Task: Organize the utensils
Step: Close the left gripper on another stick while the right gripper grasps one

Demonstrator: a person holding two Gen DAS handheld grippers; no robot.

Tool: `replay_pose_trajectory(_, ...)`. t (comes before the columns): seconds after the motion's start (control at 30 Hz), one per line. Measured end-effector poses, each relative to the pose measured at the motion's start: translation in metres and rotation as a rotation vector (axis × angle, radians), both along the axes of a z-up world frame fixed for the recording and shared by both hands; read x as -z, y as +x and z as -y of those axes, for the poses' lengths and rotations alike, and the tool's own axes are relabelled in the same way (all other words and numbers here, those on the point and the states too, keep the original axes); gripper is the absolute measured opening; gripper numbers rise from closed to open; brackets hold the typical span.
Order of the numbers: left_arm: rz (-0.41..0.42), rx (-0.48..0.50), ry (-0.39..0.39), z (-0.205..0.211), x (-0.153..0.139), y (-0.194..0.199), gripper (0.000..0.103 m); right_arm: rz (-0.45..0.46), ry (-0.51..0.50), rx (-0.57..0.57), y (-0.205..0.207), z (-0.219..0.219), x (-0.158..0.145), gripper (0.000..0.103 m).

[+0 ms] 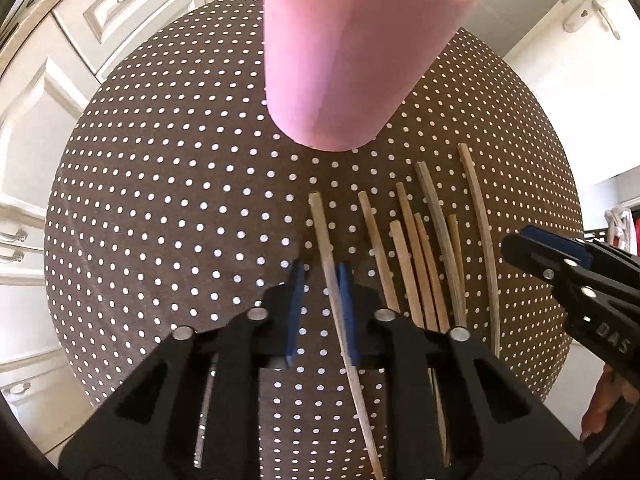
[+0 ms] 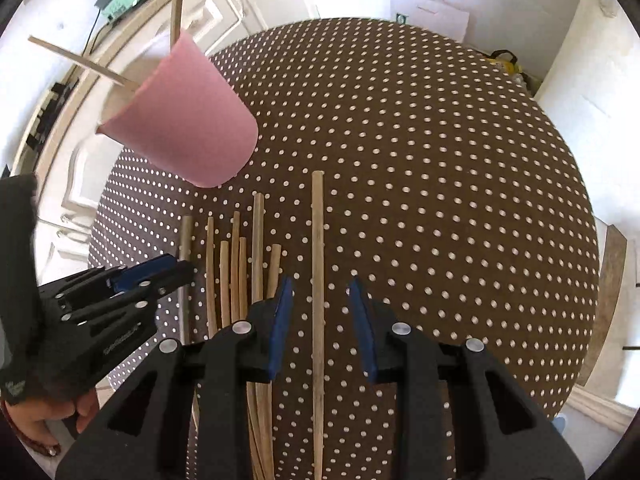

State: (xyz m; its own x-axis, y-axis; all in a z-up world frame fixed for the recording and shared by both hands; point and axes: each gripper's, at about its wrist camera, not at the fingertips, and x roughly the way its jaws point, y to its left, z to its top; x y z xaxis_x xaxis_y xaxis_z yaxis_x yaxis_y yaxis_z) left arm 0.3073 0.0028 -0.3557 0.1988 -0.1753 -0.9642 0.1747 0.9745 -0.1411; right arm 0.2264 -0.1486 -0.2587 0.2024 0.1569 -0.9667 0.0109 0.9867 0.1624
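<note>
Several wooden chopsticks (image 1: 420,256) lie side by side on a round table with a brown white-dotted cloth (image 1: 180,200). A pink paper cup (image 1: 344,60) stands behind them; the right wrist view shows the cup (image 2: 188,124) with two chopsticks (image 2: 178,0) in it. My left gripper (image 1: 320,304) is open and straddles the leftmost chopstick (image 1: 324,232); its right pad touches the stick. My right gripper (image 2: 320,316) is open and straddles the rightmost, longest chopstick (image 2: 318,260), both pads apart from it. The left gripper also shows in the right wrist view (image 2: 160,272), the right one in the left wrist view (image 1: 560,256).
White cabinet drawers and doors (image 1: 48,92) stand left of the table. A white door with a handle (image 1: 592,16) is at the back right. The cloth's right half (image 2: 460,200) carries nothing.
</note>
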Motion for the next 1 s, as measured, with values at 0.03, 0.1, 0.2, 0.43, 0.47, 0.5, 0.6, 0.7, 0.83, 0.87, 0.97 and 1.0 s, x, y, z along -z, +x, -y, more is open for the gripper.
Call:
replay_pose_trajectory(0.03, 0.002, -0.009, 0.006, -0.001, 0.000, 0.000, 0.011, -0.007, -0.002, -0.010, 0.002, -0.002, 0.003, 0.028)
replay_pose_trajectory(0.1, 0.001, -0.028, -0.003, -0.004, 0.002, -0.007, 0.008, -0.030, -0.005, -0.030, 0.008, -0.004, 0.011, 0.028)
replay_pose_trajectory(0.2, -0.001, -0.060, -0.014, -0.005, 0.000, -0.026, 0.006, -0.050, 0.007, -0.041, 0.017, -0.004, 0.017, 0.028)
replay_pose_trajectory(0.43, 0.056, -0.138, -0.033, -0.013, -0.030, -0.049, 0.006, -0.089, -0.032, -0.131, 0.045, -0.017, 0.019, 0.024)
replay_pose_trajectory(0.47, 0.067, -0.154, -0.036, -0.014, -0.036, -0.052, 0.006, -0.096, -0.049, -0.144, 0.049, -0.020, 0.020, 0.021)
replay_pose_trajectory(0.5, 0.073, -0.160, -0.038, -0.014, -0.041, -0.053, 0.006, -0.100, -0.054, -0.151, 0.052, -0.022, 0.021, 0.019)
replay_pose_trajectory(0.6, 0.097, -0.182, -0.037, -0.016, -0.055, -0.059, 0.006, -0.111, -0.060, -0.176, 0.059, -0.024, 0.023, 0.012)
replay_pose_trajectory(0.7, 0.115, -0.211, -0.049, -0.025, -0.069, -0.066, 0.006, -0.117, -0.044, -0.201, 0.068, -0.022, 0.025, 0.008)
replay_pose_trajectory(0.83, 0.140, -0.214, -0.043, -0.026, -0.083, -0.065, 0.006, -0.119, 0.004, -0.204, 0.077, 0.000, 0.024, 0.005)
replay_pose_trajectory(0.87, 0.143, -0.213, -0.043, -0.024, -0.085, -0.065, 0.006, -0.116, 0.029, -0.200, 0.078, 0.003, 0.022, 0.005)
replay_pose_trajectory(0.97, 0.159, -0.217, -0.048, -0.023, -0.098, -0.067, 0.006, -0.078, 0.071, -0.210, 0.068, 0.022, 0.011, 0.005)
replay_pose_trajectory(1.0, 0.164, -0.216, -0.051, -0.024, -0.102, -0.068, 0.006, -0.063, 0.083, -0.214, 0.065, 0.027, 0.005, 0.005)
